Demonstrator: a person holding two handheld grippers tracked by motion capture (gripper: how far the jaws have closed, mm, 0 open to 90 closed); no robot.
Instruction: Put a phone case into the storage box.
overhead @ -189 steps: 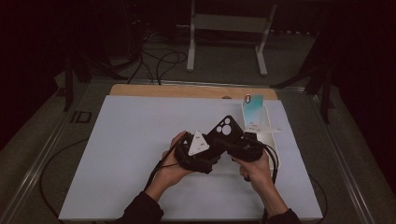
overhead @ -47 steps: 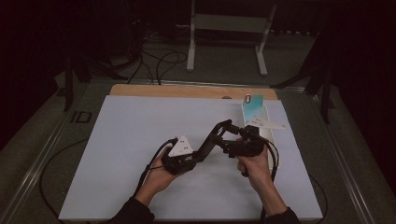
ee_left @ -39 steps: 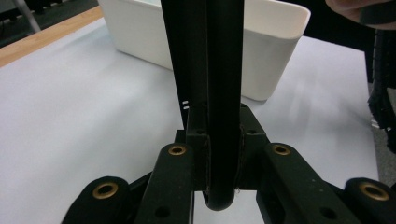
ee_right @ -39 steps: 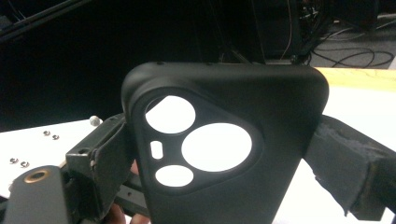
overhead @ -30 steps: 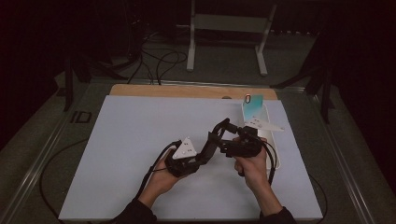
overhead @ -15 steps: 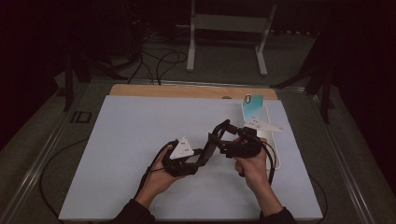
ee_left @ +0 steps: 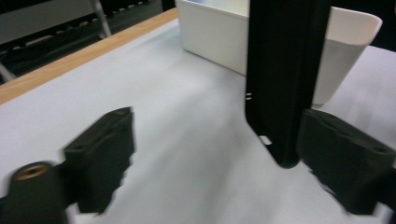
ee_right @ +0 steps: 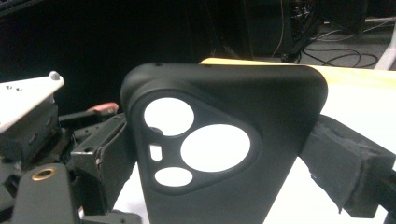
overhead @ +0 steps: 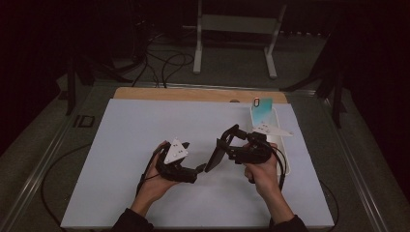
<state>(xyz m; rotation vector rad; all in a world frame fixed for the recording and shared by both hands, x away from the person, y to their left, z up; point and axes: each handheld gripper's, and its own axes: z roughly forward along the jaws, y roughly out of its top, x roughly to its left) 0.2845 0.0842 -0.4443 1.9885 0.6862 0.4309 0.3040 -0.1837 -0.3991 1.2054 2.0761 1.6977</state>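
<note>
Phone case (ee_right: pixel 224 154) sits clamped between the jaws of my right gripper (overhead: pixel 231 145), held edge-up above the white table (overhead: pixel 121 145) near its middle. My left gripper (overhead: pixel 196 170) has its jaws wide apart, the case's lower end (ee_left: pixel 280 79) beside one finger (ee_left: pixel 345 163); touching or not, I cannot tell. To do the handover well, I judge I should centre the case between the left jaws before closing. Right gripper view shows the camera cut-outs; left gripper view shows the white bin (ee_left: pixel 345 51) behind, at the table's right side (overhead: pixel 283 145).
</note>
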